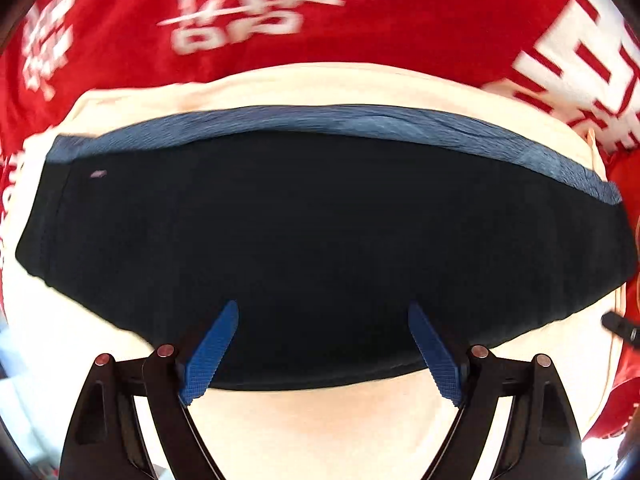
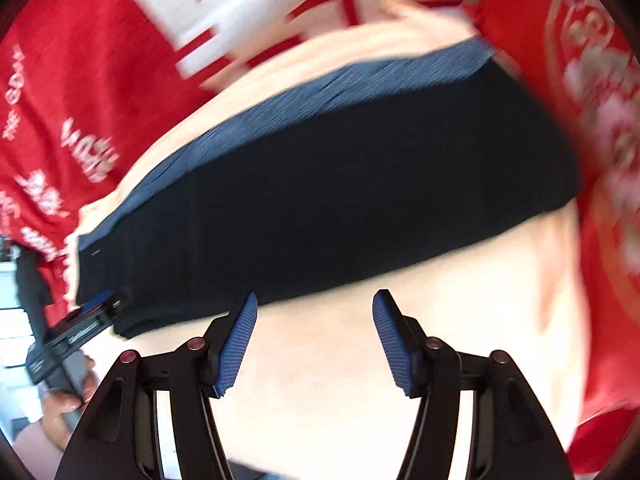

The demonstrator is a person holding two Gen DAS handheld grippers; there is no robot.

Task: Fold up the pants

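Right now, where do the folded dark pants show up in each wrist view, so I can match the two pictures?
Left wrist: the dark pants fill the middle as a wide level band, beyond the open jaws.
Right wrist: the dark pants run diagonally from lower left to upper right.
Shared landmark: the lighter blue strip along their far edge, on the cream cloth.

The left claw [image 1: 323,312] pointed straight down, its blue fingers [image 1: 212,350] spread wide and gripping nothing. The right claw [image 2: 316,304] tilted steeply downward, jaws apart and empty.
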